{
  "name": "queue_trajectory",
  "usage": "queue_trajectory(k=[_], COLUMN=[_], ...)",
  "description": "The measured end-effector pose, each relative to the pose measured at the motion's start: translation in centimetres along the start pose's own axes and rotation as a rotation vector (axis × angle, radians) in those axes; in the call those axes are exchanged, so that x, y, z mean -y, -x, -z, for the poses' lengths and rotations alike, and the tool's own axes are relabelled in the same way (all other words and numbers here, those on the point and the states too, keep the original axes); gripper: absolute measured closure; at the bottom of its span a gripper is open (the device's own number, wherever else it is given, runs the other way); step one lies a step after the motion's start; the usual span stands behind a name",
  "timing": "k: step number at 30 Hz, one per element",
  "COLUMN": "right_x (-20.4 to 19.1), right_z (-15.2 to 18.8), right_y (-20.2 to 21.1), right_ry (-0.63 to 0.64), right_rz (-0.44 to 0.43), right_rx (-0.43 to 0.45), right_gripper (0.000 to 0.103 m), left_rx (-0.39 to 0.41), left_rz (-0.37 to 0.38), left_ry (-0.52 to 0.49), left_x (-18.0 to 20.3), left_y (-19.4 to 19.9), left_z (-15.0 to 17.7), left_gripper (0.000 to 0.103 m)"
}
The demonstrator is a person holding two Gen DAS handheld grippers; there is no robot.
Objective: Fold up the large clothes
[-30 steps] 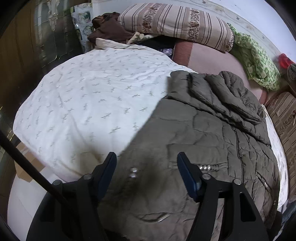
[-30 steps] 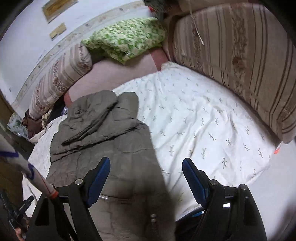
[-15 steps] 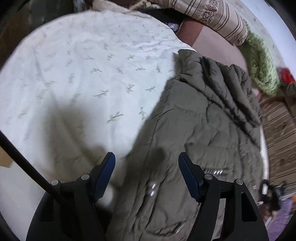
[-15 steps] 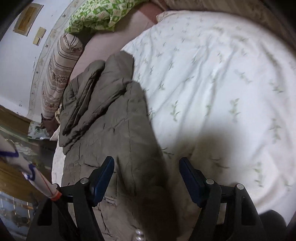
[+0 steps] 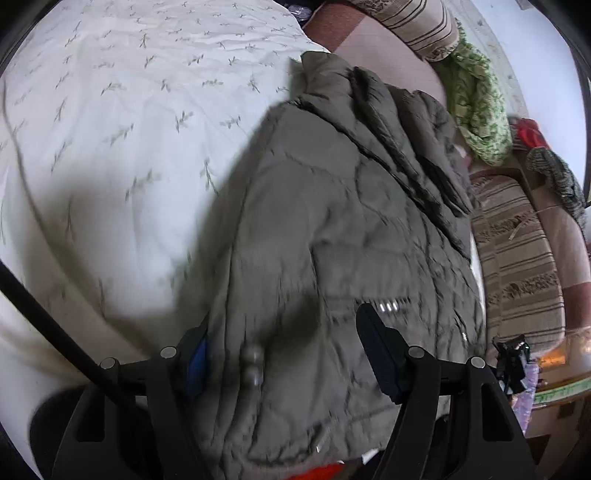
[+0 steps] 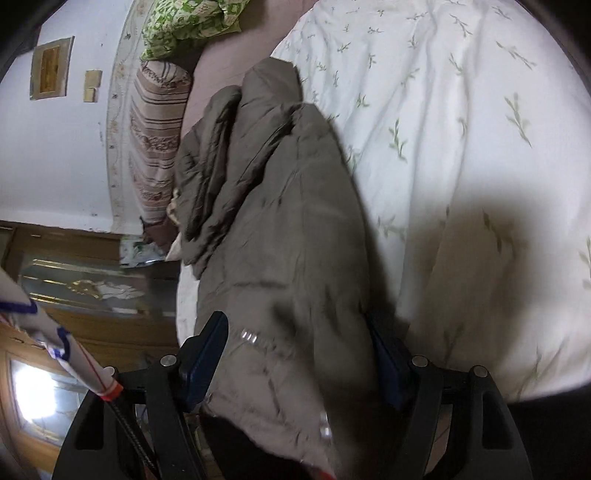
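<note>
An olive padded jacket (image 5: 343, 229) lay lengthwise on a white bedspread (image 5: 122, 122) printed with small green sprigs, its hood end pointing toward the striped bolster (image 5: 421, 22) at the far end of the bed and its hem end nearest both tools. The left gripper (image 5: 284, 347) sat low over the jacket's hem end, its two blue-padded fingers (image 5: 376, 350) spread apart with the jacket's edge and a row of metal snaps (image 5: 388, 306) lying between them; the pads did not appear to press the cloth, though blur made the contact hard to judge. The right gripper (image 6: 295, 354) sat at the jacket's other long edge, its jaws having just been closing a little, yet they stood apart with the jacket (image 6: 280, 236) bulging between them and the bedspread (image 6: 461, 129) just beside the far finger. A green patterned cushion (image 6: 184, 26) lay beyond the jacket's hood end, next to the bolster (image 6: 155, 136). A striped sofa back (image 5: 517, 266) ran along the jacket's far side, beyond the bedspread.
</note>
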State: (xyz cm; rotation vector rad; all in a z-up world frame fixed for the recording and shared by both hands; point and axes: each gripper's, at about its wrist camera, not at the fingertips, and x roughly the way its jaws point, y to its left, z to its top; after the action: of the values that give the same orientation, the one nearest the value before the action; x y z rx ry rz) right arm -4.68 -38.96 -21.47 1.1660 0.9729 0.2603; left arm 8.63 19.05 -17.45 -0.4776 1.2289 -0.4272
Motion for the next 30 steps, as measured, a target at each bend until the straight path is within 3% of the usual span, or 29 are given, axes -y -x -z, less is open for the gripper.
queue_trajectory(k=[8,14,19,24,30], right_x=[-0.4,-1.1,-1.8,-2.1,-1.9], right_z=[4.2,7.2,9.1,10.9,11.7], right_y=[1.2,1.2,0.9,0.5,0.5], right_ry=[0.06,0.108,0.141,0.198,0.205], right_rz=[0.065,0.15,0.196,0.253,0.275], right_rx=[-0.049,-0.071,-0.081,-0.1,-0.1], right_gripper=[0.025,0.032,0.034,0.043,0.049], left_rx=[0.014,-0.052,-0.036,-0.018,0.015], left_rz=[0.066,0.128,0.097,0.078,-0.007], left_ry=[-0.003,-0.023,-0.079,-0.074,-0.098], left_x=[-1.3,-1.9,-0.7,-0.3,1.0], left_y=[1.3,0.4,0.4,0.7,0.8], left_z=[3.0,5.2,6.6,7.3,8.3], left_gripper=[0.033,0.033,0.033,0.033,0.045])
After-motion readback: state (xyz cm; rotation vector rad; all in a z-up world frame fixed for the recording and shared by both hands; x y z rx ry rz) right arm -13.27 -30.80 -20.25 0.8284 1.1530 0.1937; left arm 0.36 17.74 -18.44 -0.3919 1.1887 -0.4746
